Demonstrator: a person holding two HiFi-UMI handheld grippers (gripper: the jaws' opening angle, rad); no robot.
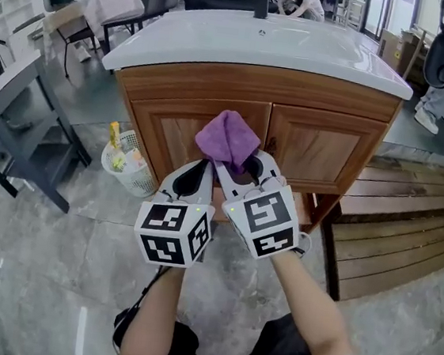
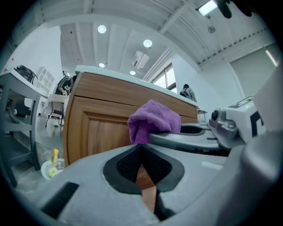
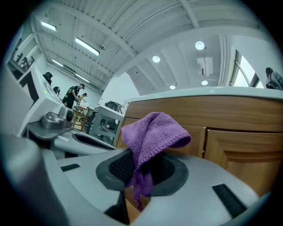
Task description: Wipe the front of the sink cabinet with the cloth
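A purple cloth [image 1: 227, 138] bunches up in front of the wooden sink cabinet [image 1: 313, 147], over the seam between its two doors. My right gripper [image 1: 240, 169] is shut on the purple cloth [image 3: 150, 137], which sticks up from its jaws and hangs a little below them. My left gripper [image 1: 199, 172] sits just to the left of it, shut with nothing between its jaws. In the left gripper view the cloth [image 2: 153, 121] shows above the right gripper's finger, with the left cabinet door [image 2: 95, 132] behind.
A white sink top [image 1: 261, 46] caps the cabinet. A small white basket [image 1: 126, 162] with bottles stands on the floor at the cabinet's left. A grey table [image 1: 8, 101] is at far left, wooden pallets [image 1: 407, 233] at right. People sit in the background.
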